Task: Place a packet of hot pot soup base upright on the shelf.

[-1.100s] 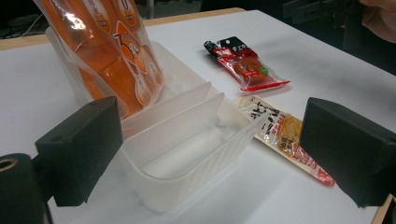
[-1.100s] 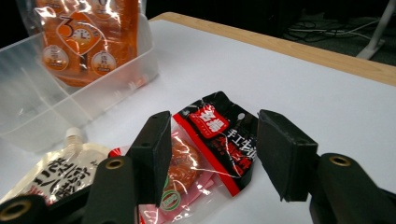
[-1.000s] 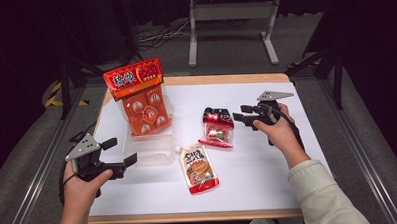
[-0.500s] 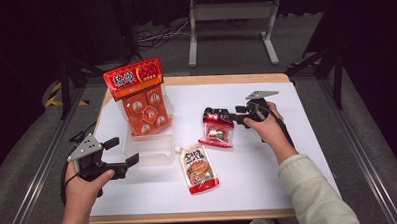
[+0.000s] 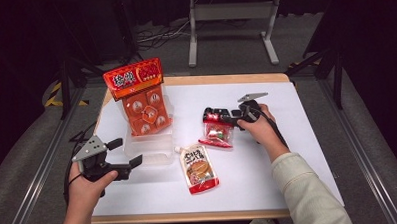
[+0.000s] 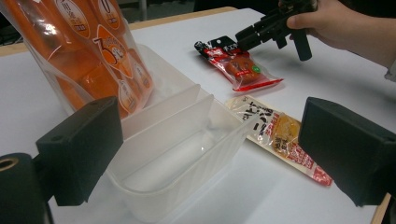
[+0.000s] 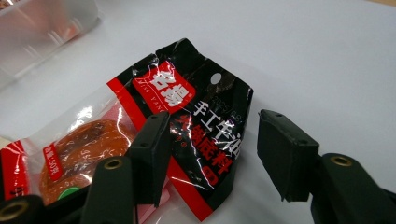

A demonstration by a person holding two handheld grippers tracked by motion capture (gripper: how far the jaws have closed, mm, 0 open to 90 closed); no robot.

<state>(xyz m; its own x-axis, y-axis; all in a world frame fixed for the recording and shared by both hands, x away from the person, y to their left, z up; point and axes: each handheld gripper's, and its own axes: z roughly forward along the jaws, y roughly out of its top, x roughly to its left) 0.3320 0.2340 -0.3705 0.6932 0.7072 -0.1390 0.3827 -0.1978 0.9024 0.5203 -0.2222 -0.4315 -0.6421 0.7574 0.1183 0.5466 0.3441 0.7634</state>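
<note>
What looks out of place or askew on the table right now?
The big orange bag stands tilted in the back section of the clear box, sticking far above its rim. The red packet has a crumpled black top. Nothing is spilled.

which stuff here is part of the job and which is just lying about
In the job:
- right claw, open over the black-and-red clear sauce packet
- clear plastic divided bin

Lying about:
- tall orange snack bag
- white-and-red spouted pouch
- left claw, open

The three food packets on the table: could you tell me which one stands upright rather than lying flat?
The big orange packet with the red header, propped in the clear plastic tray. The black-topped packet and the spouted sauce pouch lie flat on the table.
</note>
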